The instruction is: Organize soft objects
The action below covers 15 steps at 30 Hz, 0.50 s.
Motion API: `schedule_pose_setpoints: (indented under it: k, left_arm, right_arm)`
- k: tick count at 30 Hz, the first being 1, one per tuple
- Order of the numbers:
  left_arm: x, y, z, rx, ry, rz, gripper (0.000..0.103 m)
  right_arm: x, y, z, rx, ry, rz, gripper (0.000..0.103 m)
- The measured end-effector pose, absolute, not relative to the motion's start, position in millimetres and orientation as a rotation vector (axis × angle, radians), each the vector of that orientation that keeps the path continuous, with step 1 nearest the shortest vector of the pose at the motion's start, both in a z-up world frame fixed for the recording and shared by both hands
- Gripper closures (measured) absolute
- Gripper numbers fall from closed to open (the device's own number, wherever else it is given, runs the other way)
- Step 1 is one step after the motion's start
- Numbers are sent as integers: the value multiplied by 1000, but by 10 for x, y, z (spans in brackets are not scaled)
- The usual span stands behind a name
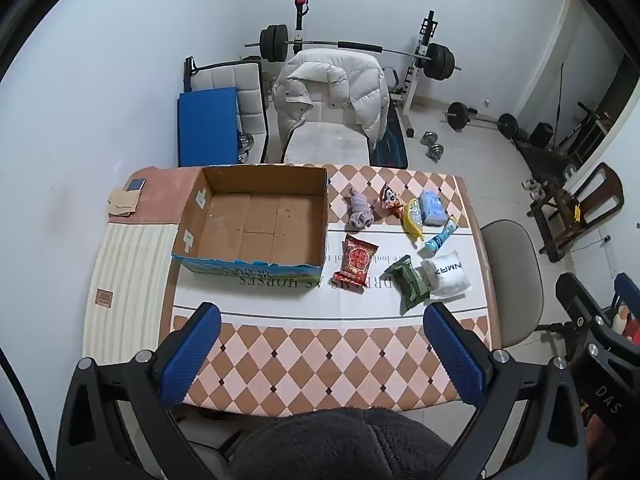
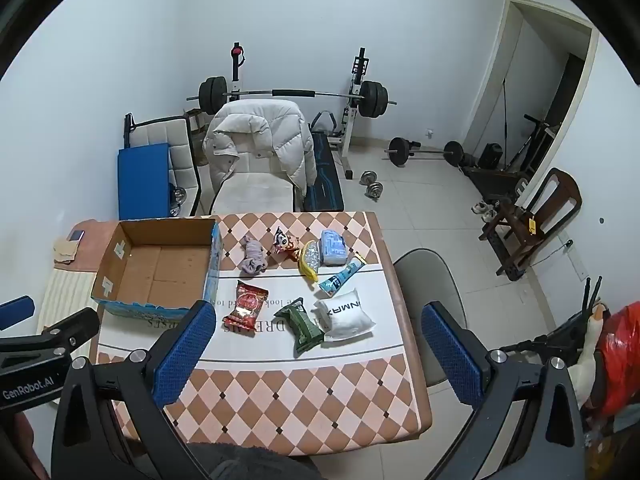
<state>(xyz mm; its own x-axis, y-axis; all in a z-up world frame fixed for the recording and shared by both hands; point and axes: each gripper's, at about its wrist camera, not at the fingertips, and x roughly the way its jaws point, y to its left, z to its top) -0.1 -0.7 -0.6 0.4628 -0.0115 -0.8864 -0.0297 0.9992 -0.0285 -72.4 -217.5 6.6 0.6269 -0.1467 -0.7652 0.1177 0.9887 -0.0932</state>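
I hold my left gripper [image 1: 322, 330] and right gripper [image 2: 322, 324] wide open above the table [image 1: 320, 372], holding nothing, and the soft packets like the red one [image 1: 357, 263] lie ahead of them, right of the empty box [image 1: 256, 216].

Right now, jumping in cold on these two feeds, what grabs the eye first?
The open cardboard box on the table's left half, empty inside. Right of it lies a scatter of soft packets: a red snack bag, a green pack, a white pouch and a grey cloth bundle. Both the left gripper and right gripper hover open, holding nothing.
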Motion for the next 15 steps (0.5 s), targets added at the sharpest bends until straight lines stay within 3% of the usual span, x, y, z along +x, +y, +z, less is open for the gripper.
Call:
schedule_pose_setpoints:
  k: [15]
  left_arm:
    - [29,81,16,-79,1066,-4,0]
  right_arm:
    - [-737,-2112,34,-18,873,-138,0]
